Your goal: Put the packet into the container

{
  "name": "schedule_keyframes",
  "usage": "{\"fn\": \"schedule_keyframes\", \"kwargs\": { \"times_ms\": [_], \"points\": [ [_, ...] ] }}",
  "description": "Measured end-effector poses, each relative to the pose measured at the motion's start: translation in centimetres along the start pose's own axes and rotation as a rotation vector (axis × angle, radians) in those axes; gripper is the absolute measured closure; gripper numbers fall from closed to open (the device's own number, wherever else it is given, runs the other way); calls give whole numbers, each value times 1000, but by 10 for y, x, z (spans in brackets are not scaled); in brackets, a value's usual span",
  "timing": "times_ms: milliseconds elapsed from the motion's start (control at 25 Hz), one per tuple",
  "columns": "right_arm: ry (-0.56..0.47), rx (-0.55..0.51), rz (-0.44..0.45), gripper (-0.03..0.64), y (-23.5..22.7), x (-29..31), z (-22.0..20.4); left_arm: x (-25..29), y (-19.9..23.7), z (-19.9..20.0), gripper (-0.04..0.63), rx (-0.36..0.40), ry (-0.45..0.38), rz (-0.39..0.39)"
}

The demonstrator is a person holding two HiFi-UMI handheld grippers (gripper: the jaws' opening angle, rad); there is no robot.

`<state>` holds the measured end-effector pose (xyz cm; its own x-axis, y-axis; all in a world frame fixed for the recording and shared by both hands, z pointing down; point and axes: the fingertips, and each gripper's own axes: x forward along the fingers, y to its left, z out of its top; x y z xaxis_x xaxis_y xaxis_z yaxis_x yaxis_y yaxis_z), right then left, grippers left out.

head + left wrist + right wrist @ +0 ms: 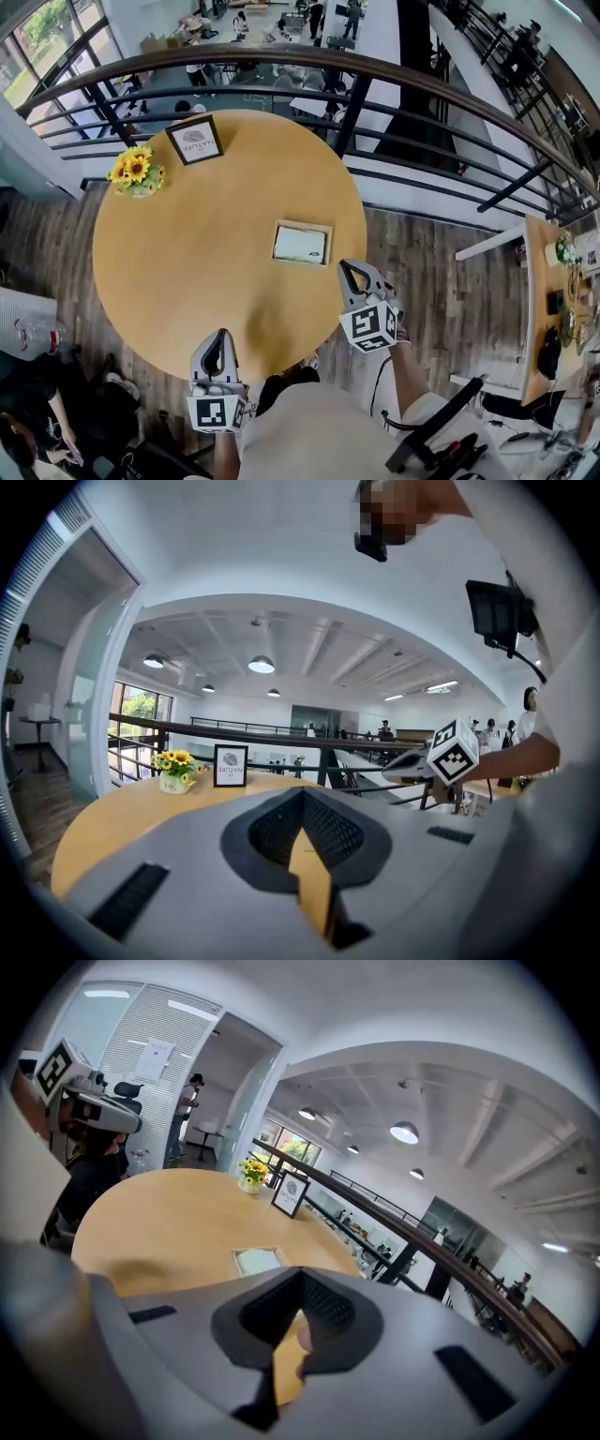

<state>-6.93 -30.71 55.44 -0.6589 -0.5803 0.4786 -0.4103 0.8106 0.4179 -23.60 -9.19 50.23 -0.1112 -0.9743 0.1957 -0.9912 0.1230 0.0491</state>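
Judging from how things lie, the task looks done. The packet (pixel 300 245) is seen lying flat inside the container (pixel 302 224), right of centre on the table (pixel 178 272). What is left is thought to be a clean withdrawal.

The right gripper (pixel 347 272) is held just below and right of the container, at the table's edge. Its jaws are clenched together with nothing between them. The left gripper (pixel 219 337) is held at the lower middle of the frame, well apart from the container. Its jaws are likewise closed and empty.

For the step to be done well, both grippers should be kept clear of the container's rim, so that it is not nudged or tipped.

On the framed sign (pixel 195 140) at the upper left, beside the sunflowers (pixel 136 171), a round emblem is shown. The word under it appears to read "NATURE"; the smaller print cannot be read.
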Motion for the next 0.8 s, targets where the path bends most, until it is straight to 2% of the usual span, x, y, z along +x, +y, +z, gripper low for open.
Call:
{"fn": "schedule_keyframes", "kwargs": {
  "times_ms": [360,640,800],
  "points": [
    [-94,126,-91,614,-5,-66,7,9,-36,24,591,71,-77,-132],
    [-147,196,-226,614,-9,-111,4,28,-64,43,591,128,-136,-230],
    [-175,244,-304,614,-10,-140,6,33,-91,55,591,152,-177,-317]
  ]
}}
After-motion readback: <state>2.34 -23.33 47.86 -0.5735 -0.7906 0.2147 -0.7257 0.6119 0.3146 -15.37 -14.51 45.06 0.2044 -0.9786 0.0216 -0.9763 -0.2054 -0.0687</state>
